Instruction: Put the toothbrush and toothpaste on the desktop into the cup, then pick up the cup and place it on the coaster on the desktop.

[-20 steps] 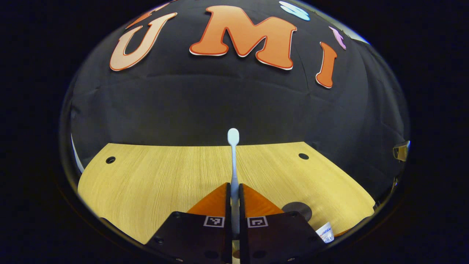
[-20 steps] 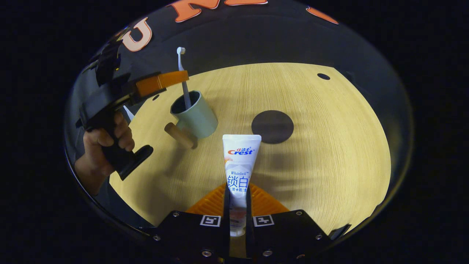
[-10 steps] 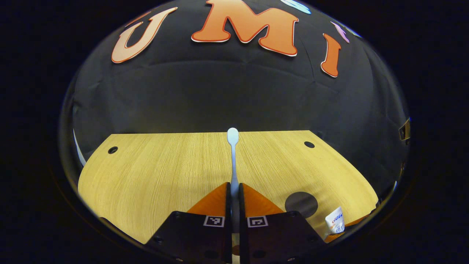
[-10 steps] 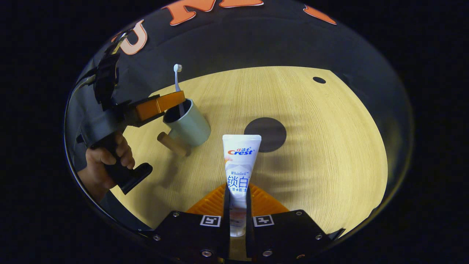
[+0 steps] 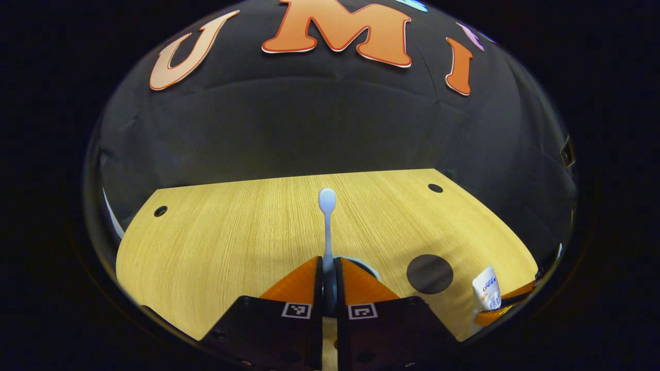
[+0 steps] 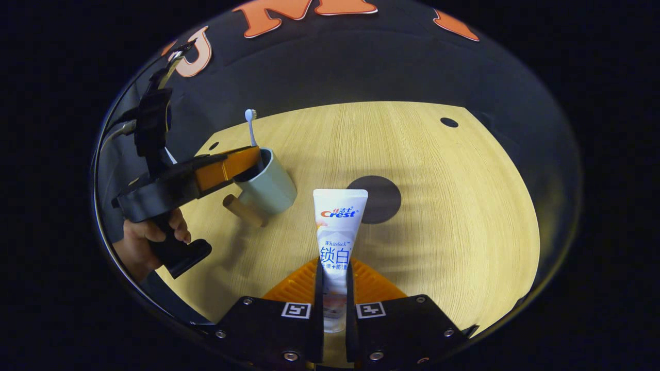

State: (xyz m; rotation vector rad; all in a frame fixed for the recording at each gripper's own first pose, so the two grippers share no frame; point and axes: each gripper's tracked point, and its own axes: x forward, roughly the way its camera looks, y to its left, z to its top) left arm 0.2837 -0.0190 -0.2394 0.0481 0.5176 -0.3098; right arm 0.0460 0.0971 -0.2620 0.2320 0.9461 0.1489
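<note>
My left gripper [image 5: 328, 265] is shut on a white toothbrush [image 5: 327, 221] that points up and away, head on top. In the right gripper view the toothbrush [image 6: 251, 123] stands with its lower end inside a pale green cup [image 6: 268, 183] with a wooden handle, and the left gripper [image 6: 247, 157] rests at the cup's rim. The cup's rim [image 5: 361, 263] peeks out just behind my left fingers. My right gripper [image 6: 334, 268] is shut on a white toothpaste tube [image 6: 337, 232], held above the table. A dark round coaster [image 6: 379, 198] lies right of the cup.
The wooden table [image 6: 438, 206] has small round holes near its far corners [image 6: 448, 122]. A hand [image 6: 149, 239] holds the left gripper's grip at the table's left edge. In the left gripper view, the coaster [image 5: 429, 273] and the toothpaste [image 5: 487, 293] sit at lower right.
The left gripper has come down with the toothbrush, sinking its lower end deeper into the cup. The right gripper has held the toothpaste almost still.
</note>
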